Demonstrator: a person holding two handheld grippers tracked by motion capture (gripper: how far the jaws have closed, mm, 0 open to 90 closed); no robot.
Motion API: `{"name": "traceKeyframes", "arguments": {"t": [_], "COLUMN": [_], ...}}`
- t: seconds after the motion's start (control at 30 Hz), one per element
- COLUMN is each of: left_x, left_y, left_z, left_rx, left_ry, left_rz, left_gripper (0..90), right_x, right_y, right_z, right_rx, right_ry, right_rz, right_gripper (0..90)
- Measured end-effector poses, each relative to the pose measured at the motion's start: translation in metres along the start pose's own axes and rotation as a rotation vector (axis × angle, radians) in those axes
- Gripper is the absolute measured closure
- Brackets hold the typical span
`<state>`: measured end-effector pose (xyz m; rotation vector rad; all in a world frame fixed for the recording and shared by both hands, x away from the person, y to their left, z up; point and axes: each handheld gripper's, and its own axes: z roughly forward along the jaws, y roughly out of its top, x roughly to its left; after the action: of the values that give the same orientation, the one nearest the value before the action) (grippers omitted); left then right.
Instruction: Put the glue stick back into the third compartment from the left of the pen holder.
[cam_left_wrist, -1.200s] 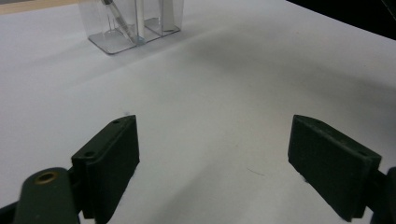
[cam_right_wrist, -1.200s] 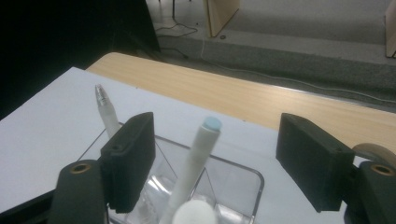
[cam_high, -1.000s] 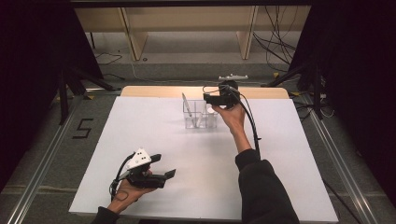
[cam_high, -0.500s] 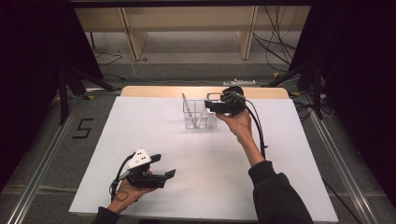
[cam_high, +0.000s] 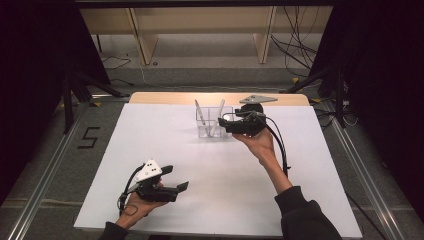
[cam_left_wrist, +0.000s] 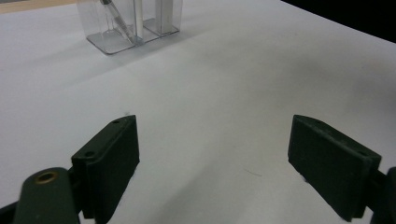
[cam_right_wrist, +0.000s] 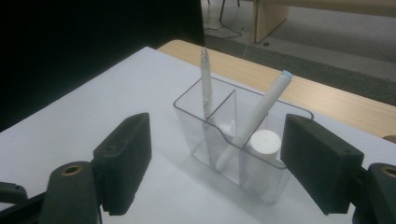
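Observation:
A clear plastic organizer (cam_high: 212, 126) with compartments stands at the back middle of the white table cover (cam_high: 150, 145). In it lean a thin white pen (cam_right_wrist: 205, 79), a white marker (cam_right_wrist: 261, 109) with a light blue tip, and a short white round-topped tube (cam_right_wrist: 265, 142). My right gripper (cam_high: 226, 123) is held just right of the organizer, jaws open and pointing at it, nothing between them (cam_right_wrist: 217, 149). My left gripper (cam_high: 176, 178) rests low near the front left, open and empty (cam_left_wrist: 212, 149), facing the organizer (cam_left_wrist: 130, 23) from far off.
The wooden table edge (cam_high: 165, 97) shows behind the white cover. Shelf legs (cam_high: 142, 45) and cables (cam_high: 295, 45) are on the floor beyond. A "5" mark (cam_high: 89, 137) lies on the floor at the left. Metal rails (cam_high: 45, 170) run along both sides.
My right gripper has drawn back from over the organizer, to the right and lower, now level beside it. The left gripper has not moved.

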<state>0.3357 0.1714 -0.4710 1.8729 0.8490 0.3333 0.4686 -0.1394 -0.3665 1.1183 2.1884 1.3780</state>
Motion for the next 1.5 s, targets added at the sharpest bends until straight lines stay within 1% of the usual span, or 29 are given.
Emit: {"name": "traceKeyframes", "arguments": {"t": [0.3,0.57,0.63,0.73,0.87,0.9,1.0,1.13,1.23,1.5], "left_x": [0.0,0.0,0.0,0.0,0.0,0.0,0.0,0.0,0.0,0.0], "left_y": [0.0,0.0,0.0,0.0,0.0,-0.001,-0.001,-0.001,-0.001,-0.001], "left_z": [0.0,0.0,0.0,0.0,0.0,0.001,0.001,0.001,0.001,0.001], "left_rx": [-0.001,-0.001,-0.003,0.0,0.003,0.001,0.0,0.002,0.004,0.001], "left_ry": [0.0,0.0,-0.001,-0.001,-0.001,-0.001,-0.001,-0.001,-0.003,-0.006], "left_rz": [-0.002,-0.002,-0.005,0.001,-0.004,-0.004,-0.004,0.001,0.002,-0.001], "left_gripper": [16.1,16.1,16.1,16.2,16.1,16.1,16.1,16.1,16.1,16.1], "right_x": [0.008,0.011,0.011,0.01,0.01,0.011,0.012,0.014,0.017,0.016], "right_y": [-0.007,-0.022,-0.026,-0.035,-0.046,-0.051,-0.061,-0.076,-0.086,-0.104], "right_z": [-0.009,-0.022,-0.026,-0.033,-0.043,-0.046,-0.053,-0.062,-0.069,-0.08], "right_rx": [-0.019,-0.031,-0.026,-0.029,-0.043,-0.047,-0.06,-0.076,-0.085,-0.105], "right_ry": [0.028,0.052,0.054,0.061,0.076,0.083,0.081,0.095,0.09,0.096], "right_rz": [0.0,0.007,0.01,0.014,0.02,0.021,0.021,0.032,0.022,0.035], "right_gripper": [24.5,24.4,24.4,24.4,24.4,24.4,24.4,24.0,24.0,24.0]}}
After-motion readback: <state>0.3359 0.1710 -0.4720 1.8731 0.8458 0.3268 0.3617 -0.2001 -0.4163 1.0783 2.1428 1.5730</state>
